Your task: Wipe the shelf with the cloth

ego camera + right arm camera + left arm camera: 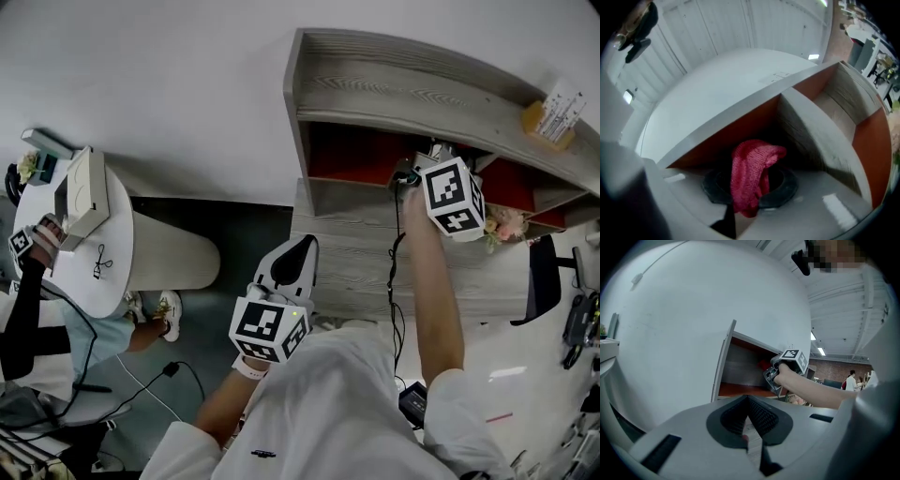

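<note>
Reaching with the right hand-held gripper (750, 187) into the left compartment of the shelf (394, 94), close to the red back wall. Clamped there on the red cloth (752, 176), bunched and drooping over the jaws. Holding the left hand-held gripper (749, 420) lower, in front of the shelf and apart from it, jaws together on nothing.

White wall (169, 84), grey floor (234, 230), round table (120, 234).
</note>
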`<state>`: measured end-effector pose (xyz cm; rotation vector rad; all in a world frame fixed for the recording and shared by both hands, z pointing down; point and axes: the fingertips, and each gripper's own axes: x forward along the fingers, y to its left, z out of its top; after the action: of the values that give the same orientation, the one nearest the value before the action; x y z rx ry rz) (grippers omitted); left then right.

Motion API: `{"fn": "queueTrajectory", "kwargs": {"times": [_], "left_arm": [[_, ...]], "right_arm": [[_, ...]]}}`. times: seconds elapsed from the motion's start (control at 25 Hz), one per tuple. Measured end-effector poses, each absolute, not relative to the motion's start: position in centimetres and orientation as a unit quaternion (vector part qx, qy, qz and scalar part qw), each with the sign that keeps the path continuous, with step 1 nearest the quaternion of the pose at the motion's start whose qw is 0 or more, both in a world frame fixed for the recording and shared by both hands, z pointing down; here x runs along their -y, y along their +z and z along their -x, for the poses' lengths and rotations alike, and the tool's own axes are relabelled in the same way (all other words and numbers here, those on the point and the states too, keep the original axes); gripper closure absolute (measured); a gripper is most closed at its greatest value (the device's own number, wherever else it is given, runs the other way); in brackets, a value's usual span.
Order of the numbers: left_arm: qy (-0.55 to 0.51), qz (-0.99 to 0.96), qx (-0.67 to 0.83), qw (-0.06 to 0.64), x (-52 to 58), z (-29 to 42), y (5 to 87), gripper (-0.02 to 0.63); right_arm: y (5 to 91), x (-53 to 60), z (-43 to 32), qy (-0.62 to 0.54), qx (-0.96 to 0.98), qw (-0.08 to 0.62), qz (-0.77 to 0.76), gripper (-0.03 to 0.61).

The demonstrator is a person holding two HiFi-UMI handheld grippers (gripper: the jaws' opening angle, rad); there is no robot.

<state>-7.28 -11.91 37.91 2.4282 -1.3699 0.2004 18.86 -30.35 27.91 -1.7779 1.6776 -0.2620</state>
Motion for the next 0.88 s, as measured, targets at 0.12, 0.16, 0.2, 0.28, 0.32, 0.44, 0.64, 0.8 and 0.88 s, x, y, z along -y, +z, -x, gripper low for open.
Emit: {"fn": "queueTrajectory", "kwargs": {"times": [0.12, 0.16, 0.2, 0.28, 0.32, 0.44, 0.64, 0.8, 0.88], "left_arm": [[0.074, -0.855, 0.484, 0.172, 11.9, 7.7, 38.0, 0.607], [0.075, -0.854, 0.485, 0.171, 11.9, 7.8, 37.9, 0.607], [0.075, -0.854, 0.486, 0.171, 11.9, 7.9, 38.0, 0.607], [0.078, -0.852, 0.489, 0.170, 12.0, 8.2, 38.0, 0.607], [0.078, -0.851, 0.491, 0.170, 12.1, 8.4, 38.0, 0.607], [0.077, -0.848, 0.496, 0.171, 12.2, 8.8, 38.1, 0.607], [0.076, -0.846, 0.499, 0.175, 12.3, 9.2, 38.3, 0.607], [0.075, -0.844, 0.500, 0.177, 12.4, 9.3, 38.5, 0.607], [0.074, -0.844, 0.500, 0.178, 12.4, 9.3, 38.5, 0.607]], "right_arm": [[28.0, 30.5, -19.0, -0.134, -0.629, 0.371, 0.670, 0.515], [28.1, 30.5, -19.4, -0.143, -0.619, 0.382, 0.671, 0.515], [28.2, 30.4, -20.0, -0.151, -0.605, 0.392, 0.676, 0.515], [28.6, 30.2, -21.0, -0.160, -0.581, 0.405, 0.688, 0.514], [28.7, 30.2, -21.2, -0.163, -0.574, 0.408, 0.691, 0.514], [29.2, 30.4, -21.6, -0.182, -0.558, 0.425, 0.689, 0.514], [30.8, 30.8, -22.2, -0.215, -0.536, 0.443, 0.686, 0.517], [34.0, 31.6, -22.3, -0.253, -0.519, 0.423, 0.698, 0.515], [35.4, 31.6, -22.4, -0.265, -0.513, 0.413, 0.704, 0.515]]}}
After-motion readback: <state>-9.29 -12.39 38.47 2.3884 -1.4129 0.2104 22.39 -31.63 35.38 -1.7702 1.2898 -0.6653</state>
